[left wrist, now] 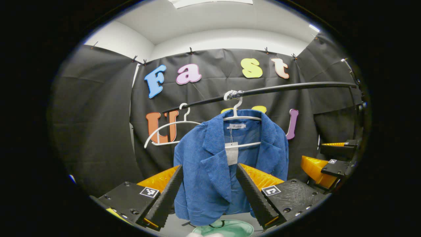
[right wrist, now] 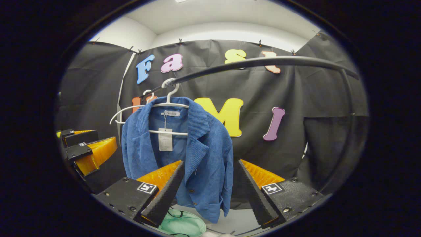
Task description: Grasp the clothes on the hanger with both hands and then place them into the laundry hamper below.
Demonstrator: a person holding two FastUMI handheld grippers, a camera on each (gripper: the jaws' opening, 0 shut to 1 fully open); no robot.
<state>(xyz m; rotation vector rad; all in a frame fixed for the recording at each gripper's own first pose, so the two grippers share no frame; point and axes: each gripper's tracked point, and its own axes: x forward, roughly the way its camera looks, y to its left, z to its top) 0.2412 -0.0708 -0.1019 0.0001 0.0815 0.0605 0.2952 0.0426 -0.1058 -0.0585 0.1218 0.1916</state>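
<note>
Approach step, nothing grasped yet: the blue jacket [left wrist: 210,164] hangs on a white hanger [left wrist: 237,116] from the black rail [left wrist: 289,87], with the green laundry hamper [left wrist: 227,227] below it. Left tool [left wrist: 209,191] and right tool [right wrist: 210,189] both spread wide, holding nothing, short of the cloth (an empty hanger [left wrist: 164,131] hangs far left). Next, I judge, each tool must close in on its side of the jacket and pinch the fabric before lifting it free.

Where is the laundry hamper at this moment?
The green laundry hamper sits on the floor directly below the hanging blue jacket, at the bottom edge of both views.
</note>
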